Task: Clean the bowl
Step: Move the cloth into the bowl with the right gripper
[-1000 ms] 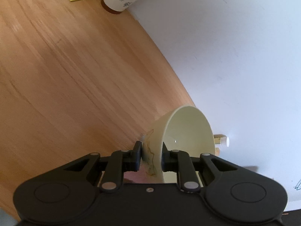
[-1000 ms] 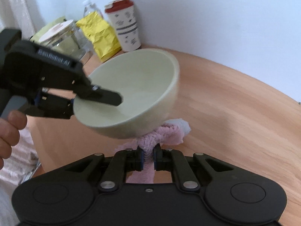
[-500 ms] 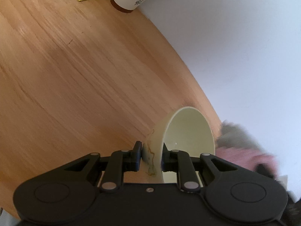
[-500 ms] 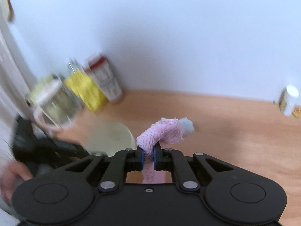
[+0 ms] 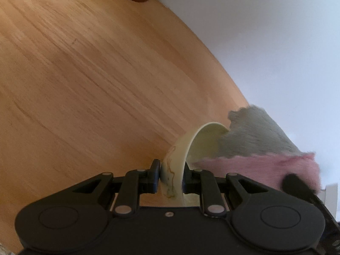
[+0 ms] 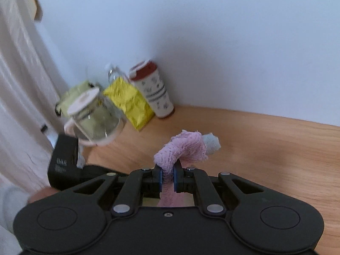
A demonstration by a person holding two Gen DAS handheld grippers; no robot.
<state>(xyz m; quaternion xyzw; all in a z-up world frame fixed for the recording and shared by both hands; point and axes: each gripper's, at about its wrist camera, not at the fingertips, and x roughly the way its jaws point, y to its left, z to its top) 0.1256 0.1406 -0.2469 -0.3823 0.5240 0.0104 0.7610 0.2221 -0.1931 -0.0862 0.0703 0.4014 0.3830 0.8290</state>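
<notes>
- A pale cream ceramic bowl (image 5: 187,148) with brownish streaks on its outer wall is held tipped on its side above a light wooden tabletop (image 5: 89,80)
- The rim of the bowl is pinched between the two fingers of the black left gripper (image 5: 171,174), one finger outside the wall and one inside
- A fluffy pink and grey cloth (image 5: 255,146) is seen at the mouth of the bowl in the left wrist view, its grey end reaching over the rim into the hollow
- In the right wrist view the same cloth (image 6: 182,148) is clamped between the blue-padded fingers of the black right gripper (image 6: 167,180), its free end curling up and over to the right
- The bowl is not clearly made out in the right wrist view
- The body of the left gripper (image 6: 65,165) is seen low at the left of the right wrist view, with part of a hand below it
- The tabletop (image 6: 265,144) is pale wood with a clear grain, and it meets a plain white wall (image 6: 201,42)
- Against the wall at the far corner are grouped a white paper cup with a red lid (image 6: 154,91), a crumpled yellow packet (image 6: 127,104), a blurred glass jug with a white lid (image 6: 95,119) and a clear bottle (image 6: 112,74)
- A pale curtain (image 6: 19,85) is hung at the left edge of the room
</notes>
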